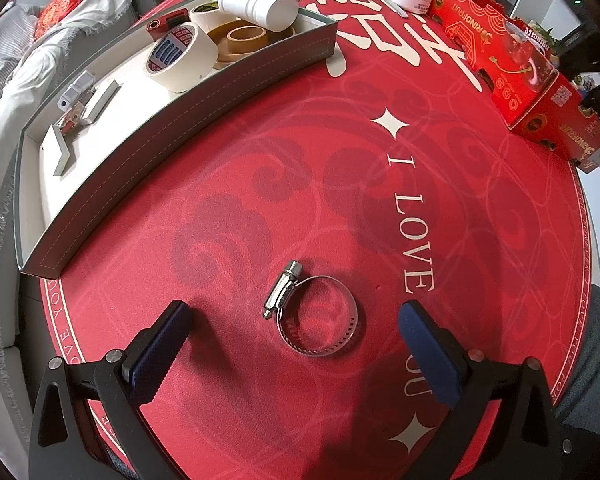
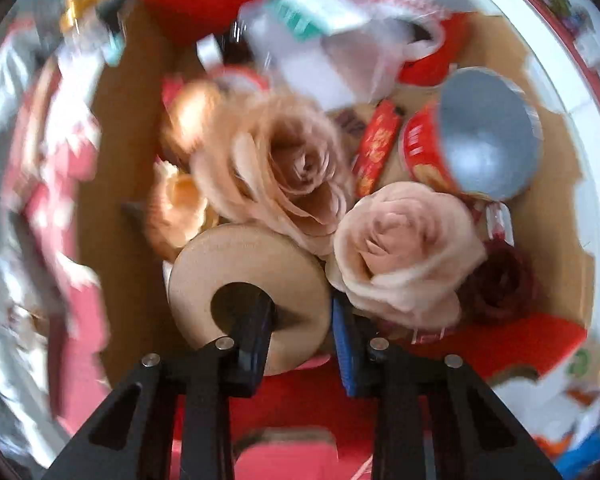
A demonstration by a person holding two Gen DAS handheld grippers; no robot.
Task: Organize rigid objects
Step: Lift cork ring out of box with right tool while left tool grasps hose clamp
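Observation:
In the left wrist view a metal hose clamp [image 1: 282, 292] lies flat on the red round table mat [image 1: 300, 184]. My left gripper [image 1: 294, 312] hangs over it, open, with one blue-padded finger on each side and well apart from it. In the right wrist view, which is blurred, my right gripper [image 2: 298, 308] points down and is shut on a tan cardboard tape ring [image 2: 236, 260]. One finger sits in the ring's hole and the other outside its wall. The ring hangs just above the contents of a cardboard box [image 2: 112, 120].
A grey tray [image 1: 172, 132] at the mat's left holds a white tape roll [image 1: 184, 56], a brown tape ring [image 1: 246, 38], a white bottle [image 1: 260, 2] and small metal parts. A red fruit carton [image 1: 512, 68] stands at the right. Fabric roses [image 2: 284, 160] and a red tin [image 2: 484, 148] fill the cardboard box.

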